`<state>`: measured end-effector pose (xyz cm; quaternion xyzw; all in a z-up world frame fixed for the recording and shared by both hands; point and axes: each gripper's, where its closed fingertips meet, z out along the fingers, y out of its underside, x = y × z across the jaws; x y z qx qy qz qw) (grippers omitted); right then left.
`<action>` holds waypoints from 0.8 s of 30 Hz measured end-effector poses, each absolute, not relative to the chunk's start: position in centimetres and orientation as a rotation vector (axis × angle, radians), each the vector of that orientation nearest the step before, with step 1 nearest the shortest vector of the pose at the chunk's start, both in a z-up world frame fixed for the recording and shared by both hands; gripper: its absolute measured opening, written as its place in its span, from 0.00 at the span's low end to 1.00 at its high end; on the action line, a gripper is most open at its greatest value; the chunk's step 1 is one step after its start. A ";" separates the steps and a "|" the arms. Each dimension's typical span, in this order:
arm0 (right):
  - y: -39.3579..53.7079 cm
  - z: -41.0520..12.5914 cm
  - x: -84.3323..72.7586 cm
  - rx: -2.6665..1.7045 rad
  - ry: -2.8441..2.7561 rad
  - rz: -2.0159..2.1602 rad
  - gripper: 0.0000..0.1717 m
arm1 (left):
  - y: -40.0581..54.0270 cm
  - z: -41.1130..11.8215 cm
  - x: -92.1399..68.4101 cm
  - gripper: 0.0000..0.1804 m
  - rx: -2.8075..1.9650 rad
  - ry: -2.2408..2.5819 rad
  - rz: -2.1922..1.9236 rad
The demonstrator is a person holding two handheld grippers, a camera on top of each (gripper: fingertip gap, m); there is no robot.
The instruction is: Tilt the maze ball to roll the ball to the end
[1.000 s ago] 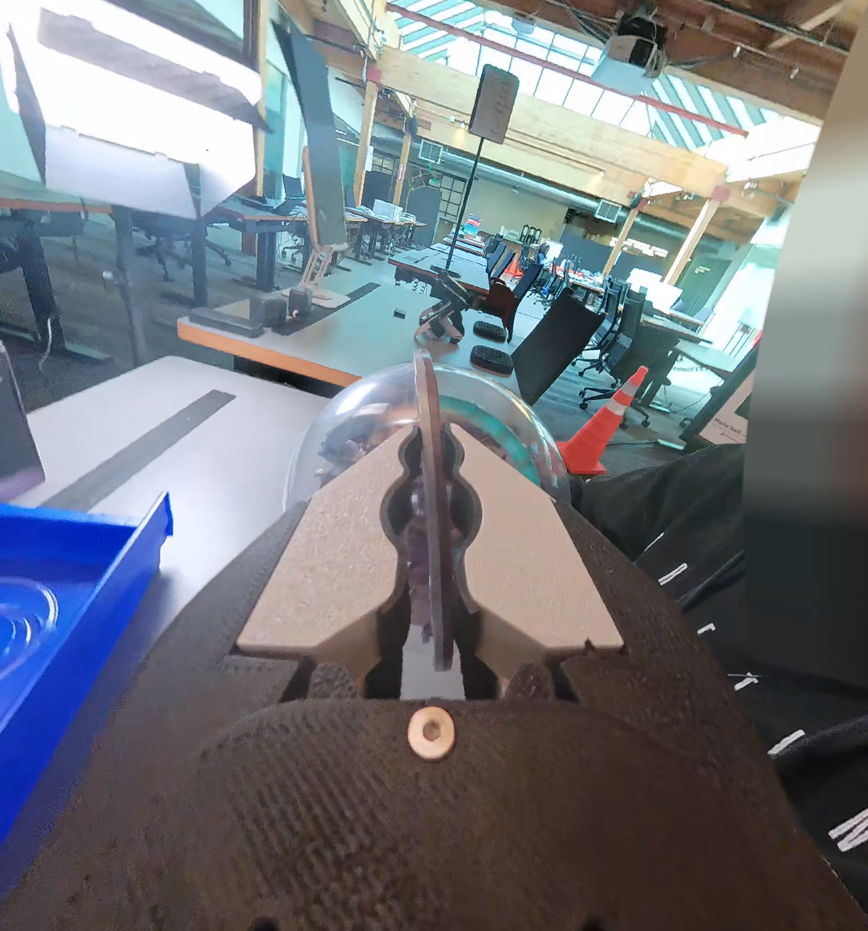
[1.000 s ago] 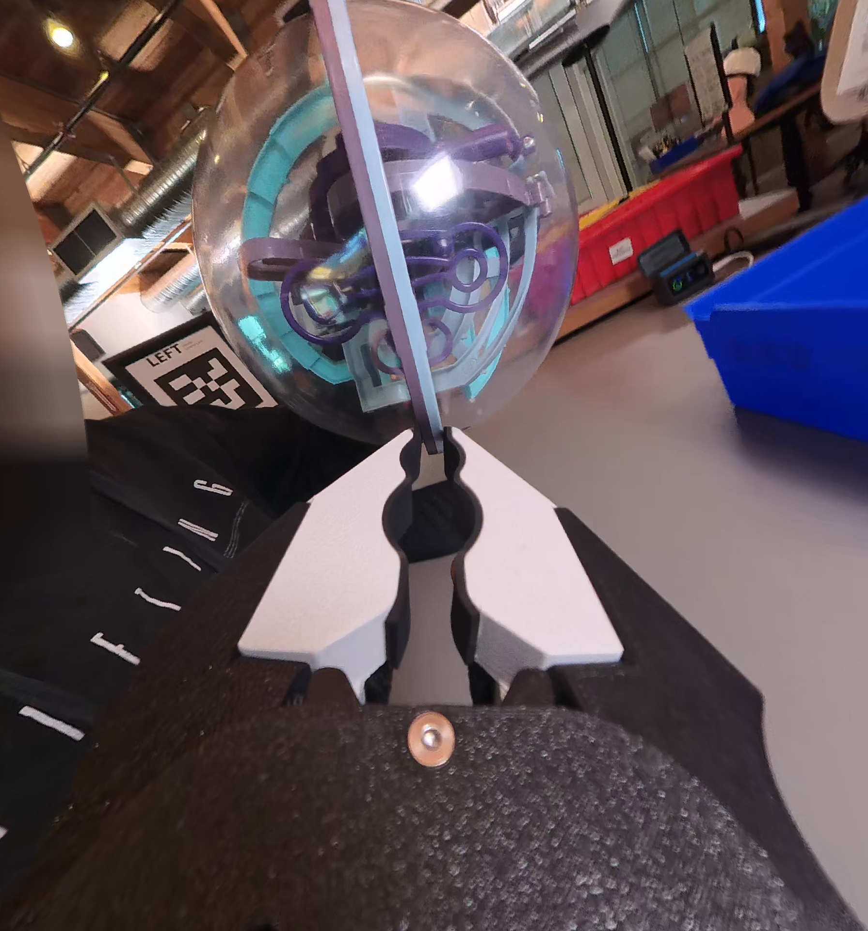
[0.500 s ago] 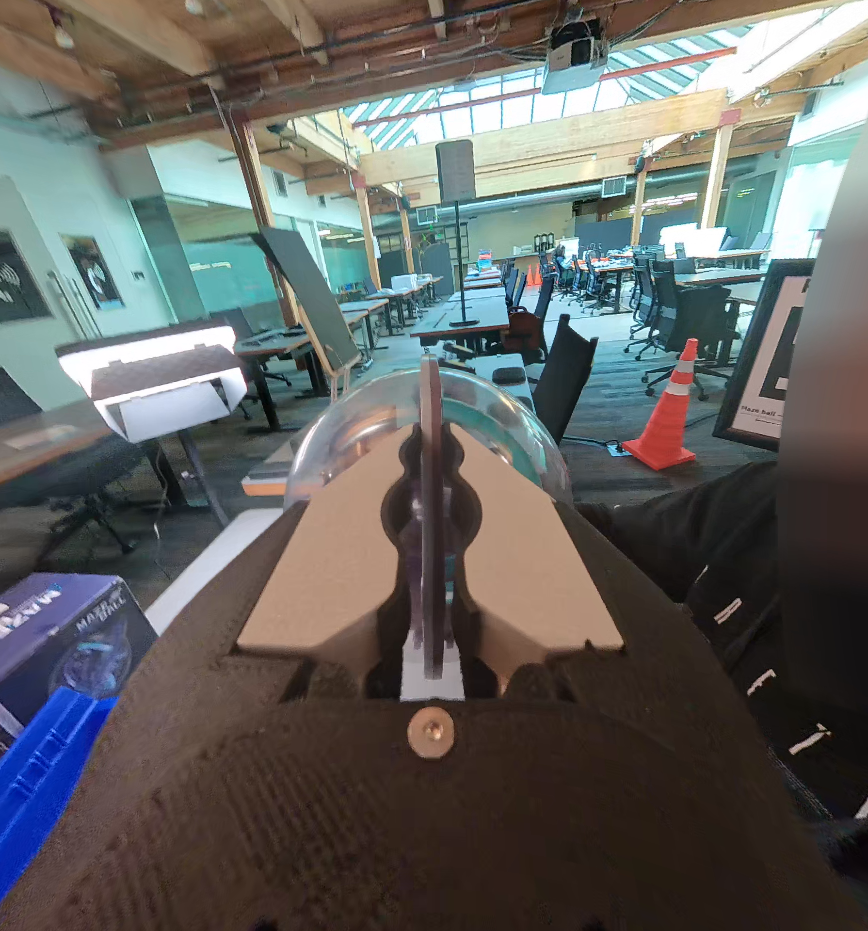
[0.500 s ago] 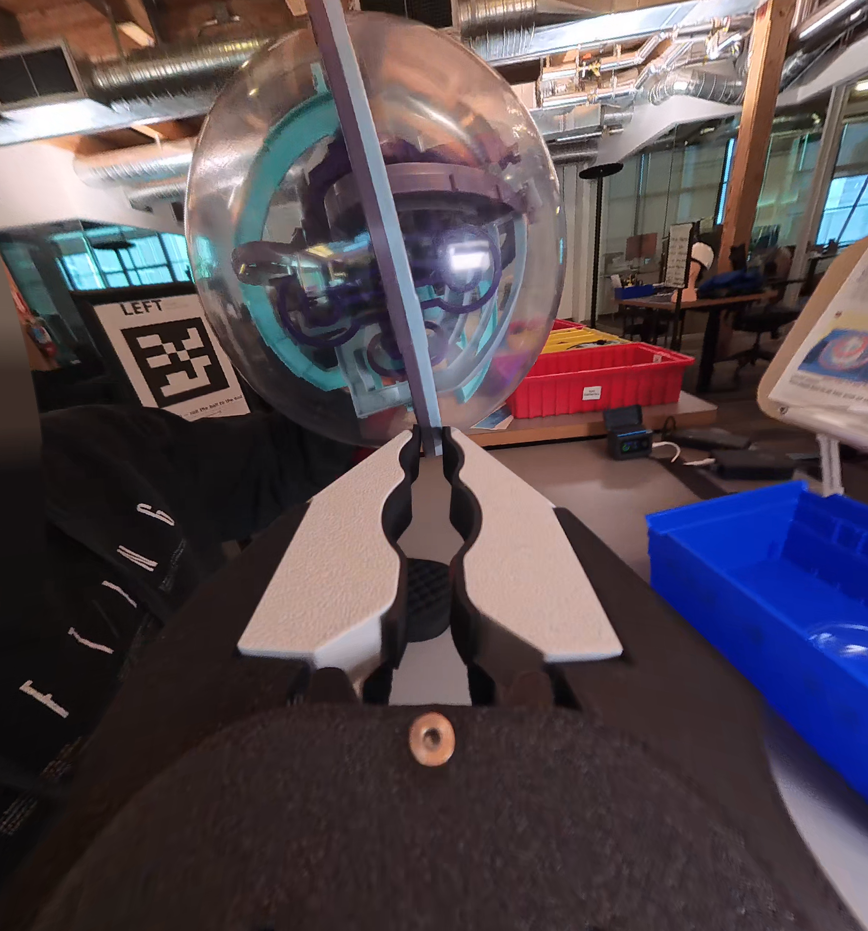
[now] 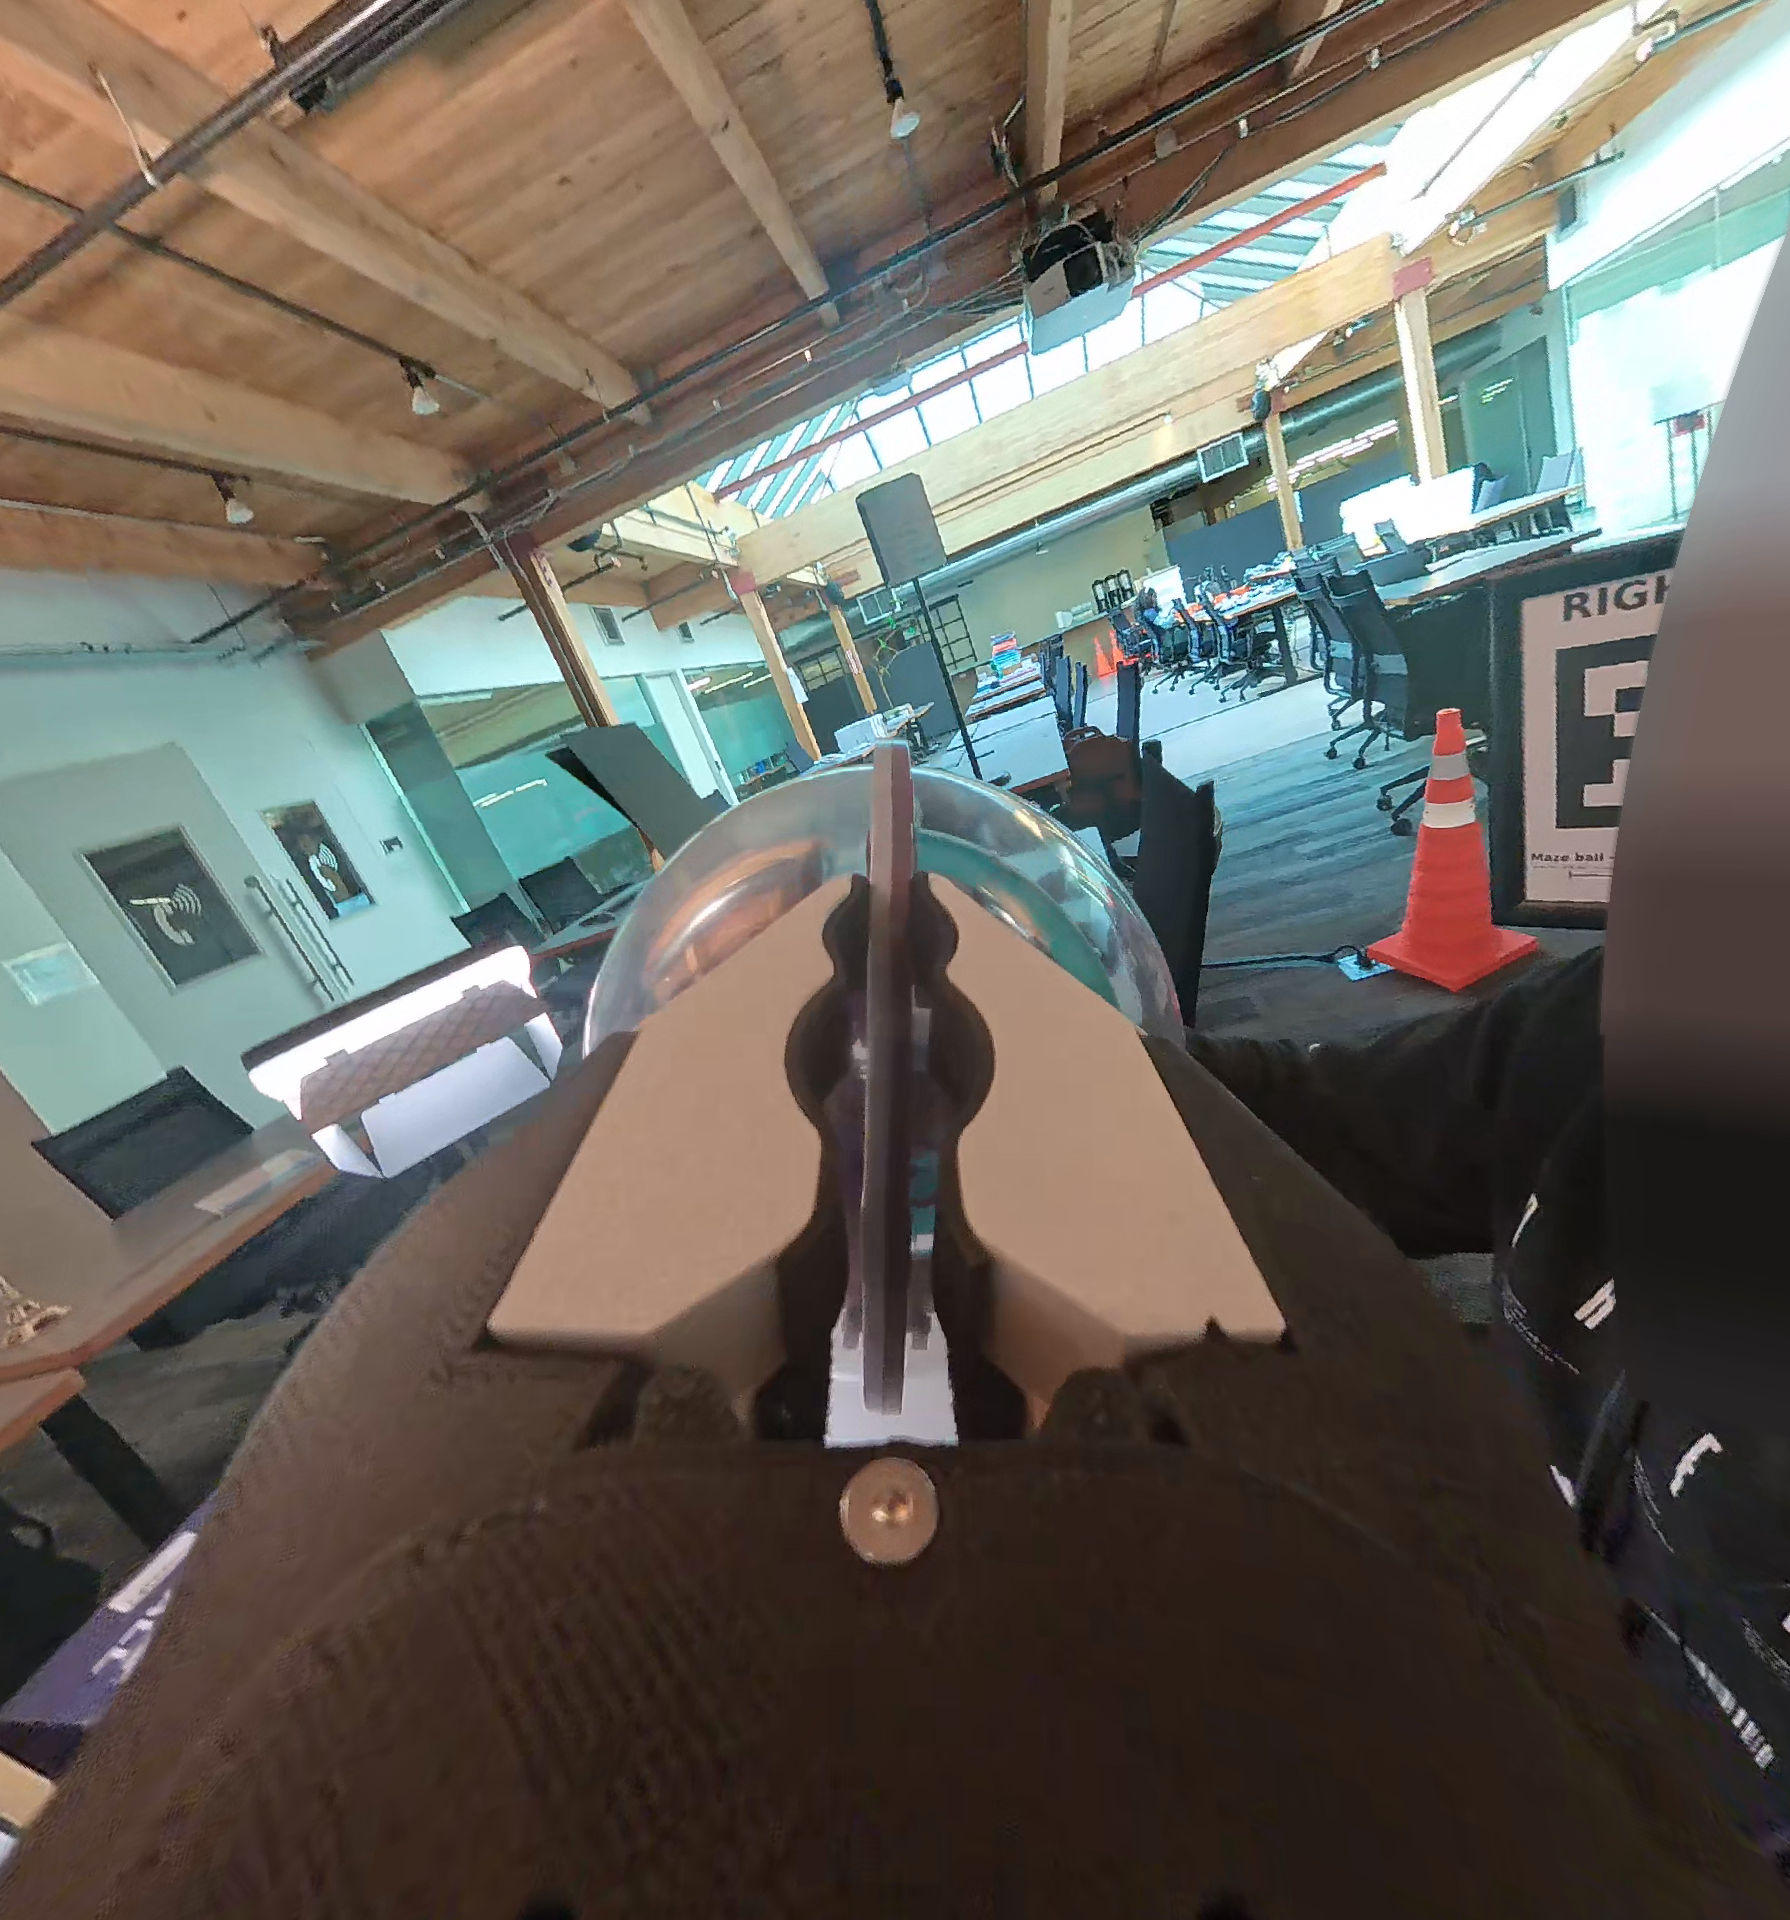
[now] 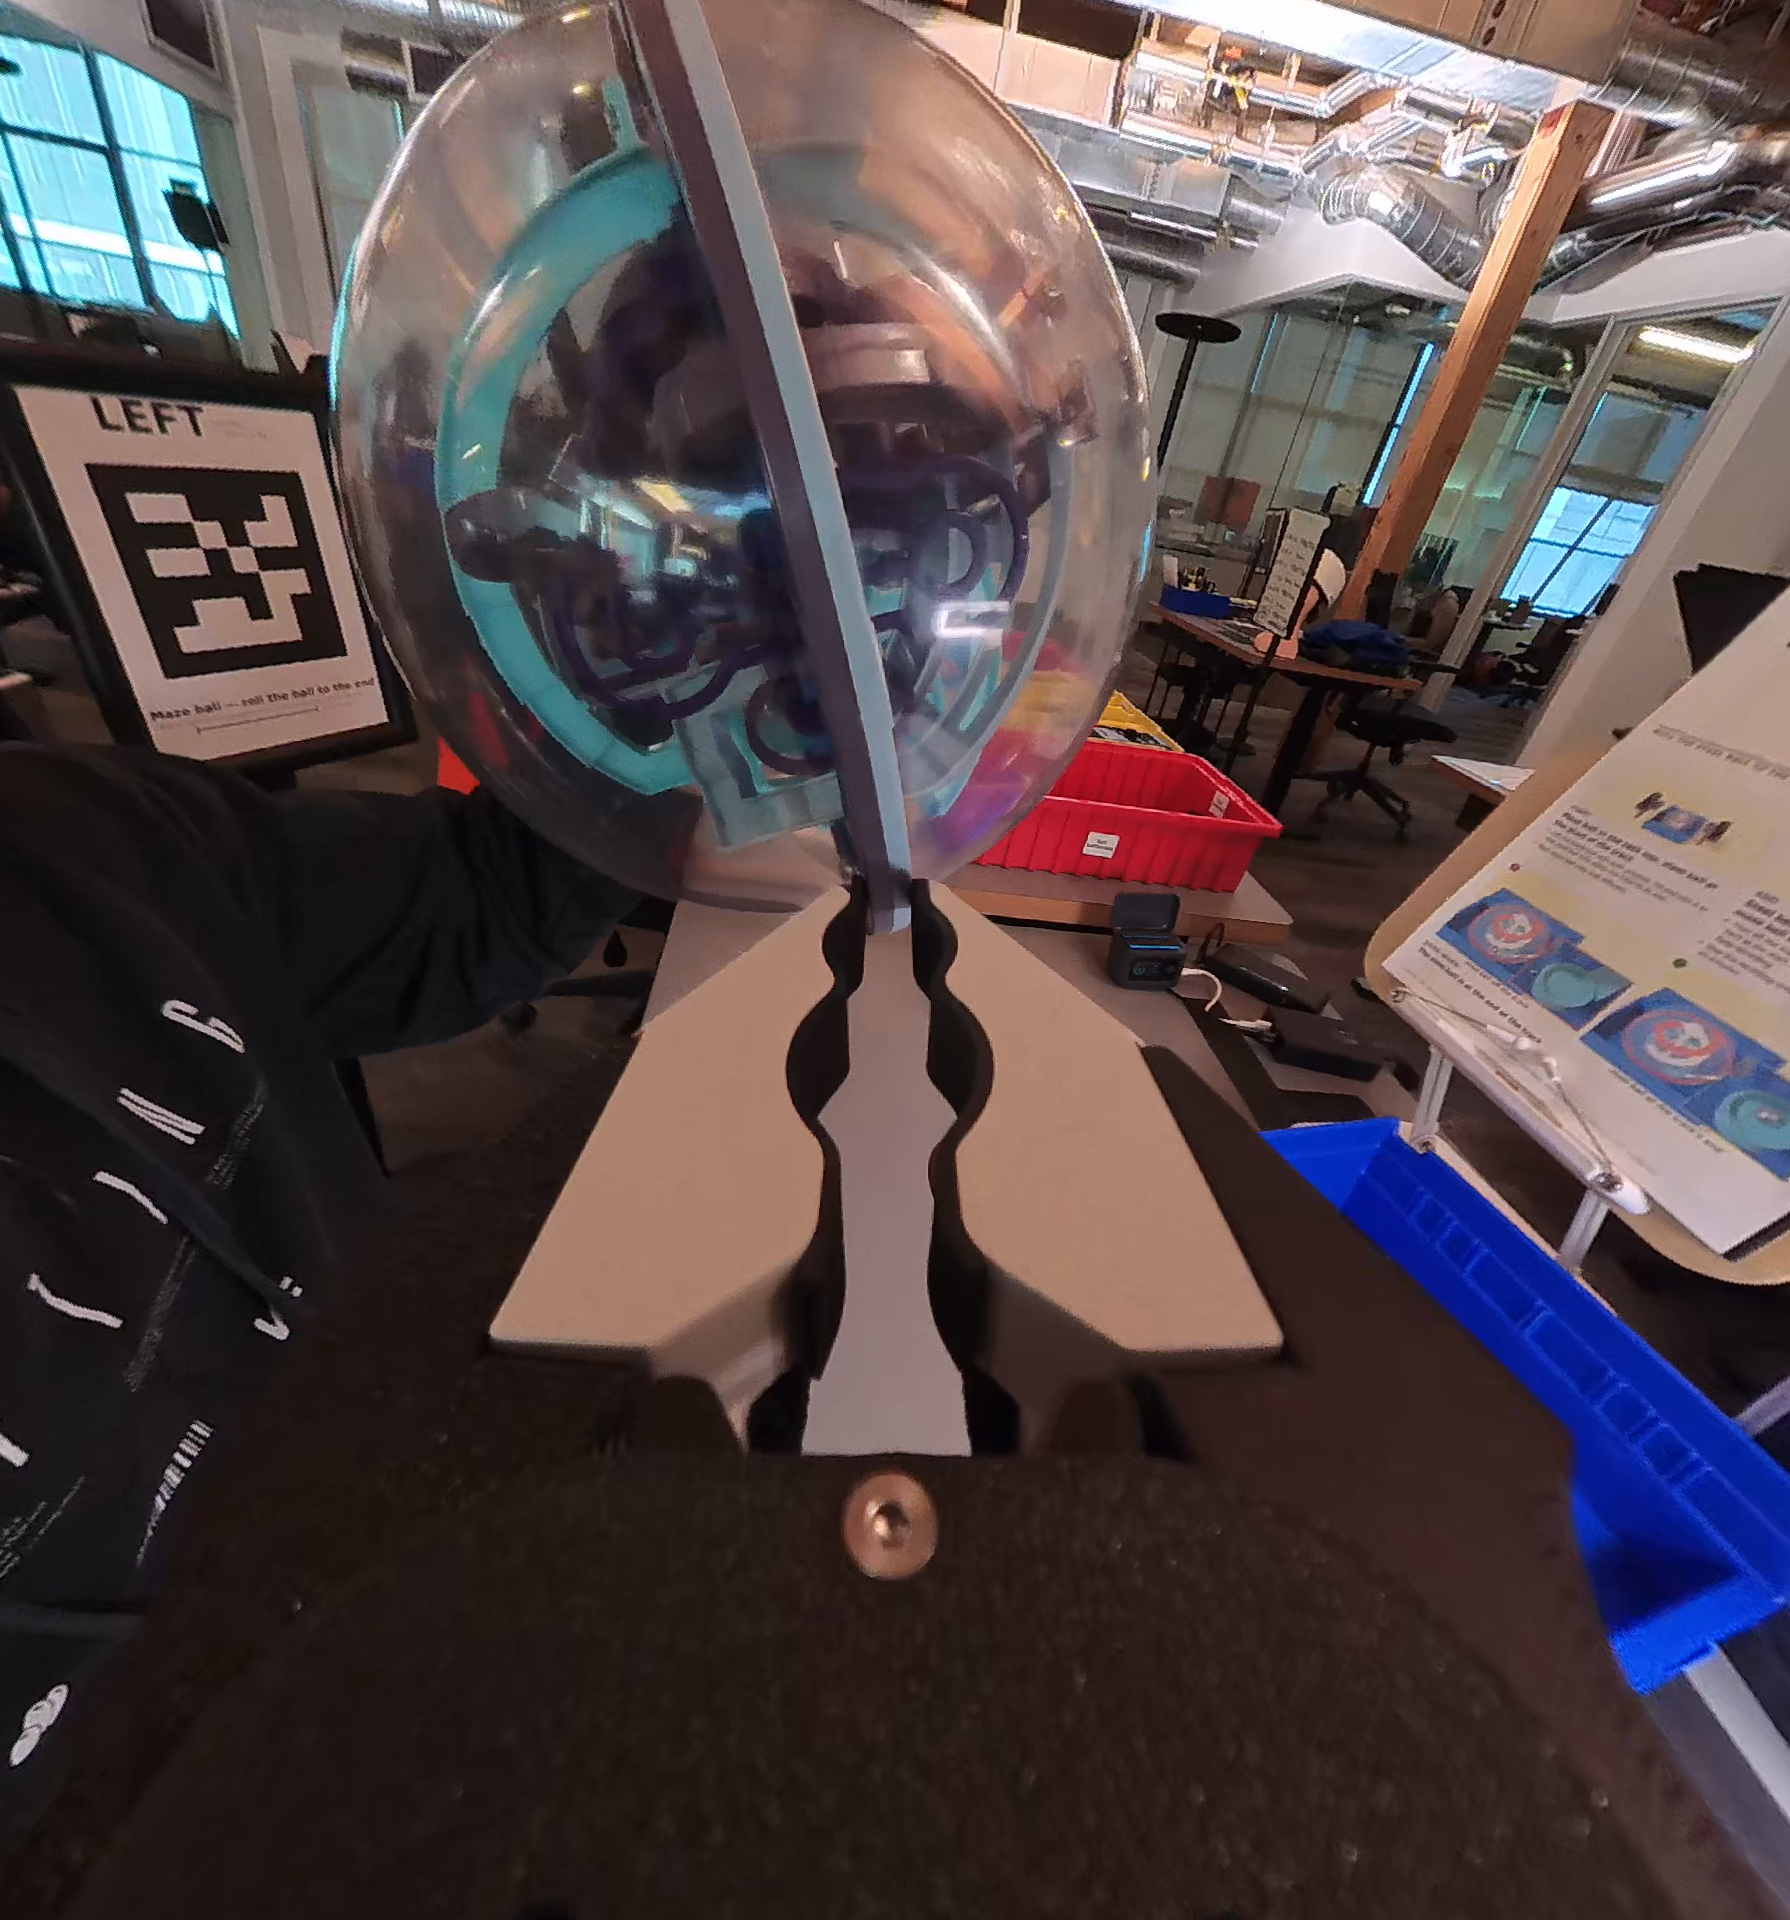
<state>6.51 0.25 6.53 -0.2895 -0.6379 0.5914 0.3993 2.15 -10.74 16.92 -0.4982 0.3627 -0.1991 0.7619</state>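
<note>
The maze ball [image 6: 735,468] is a clear sphere with teal and purple tracks inside and a thin flat rim around its middle. My right gripper [image 6: 883,902] is shut on the lower edge of that rim and holds the ball up in the air. In the left wrist view the ball [image 5: 1016,862] shows just past my fingers. My left gripper [image 5: 889,904] is shut on the rim [image 5: 886,1039], which runs deep between the pads. The small ball inside does not show.
A blue bin [image 6: 1556,1351] lies low at the right of the right wrist view, beside a slanted instruction board [image 6: 1649,987]. A red bin [image 6: 1130,821] stands farther off. A person's dark sleeve [image 6: 143,1039] is at the left. An orange cone [image 5: 1447,862] stands on the floor.
Both grippers have tilted upward with the maze ball still held by its rim. The table and blue bin dropped out of the left wrist view; the ceiling came in.
</note>
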 end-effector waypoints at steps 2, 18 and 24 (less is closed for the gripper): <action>0.0 7.3 6.7 -0.717 -1.613 1.472 0.03 | -11.3 17.4 2.5 0.03 -1.059 0.803 -0.404; -1.6 12.5 8.4 -0.621 -1.616 1.338 0.03 | -14.2 20.4 3.5 0.03 -0.893 0.831 -0.312; -1.5 13.7 9.0 -0.635 -1.612 1.289 0.03 | -14.2 20.6 3.1 0.03 -0.836 0.815 -0.334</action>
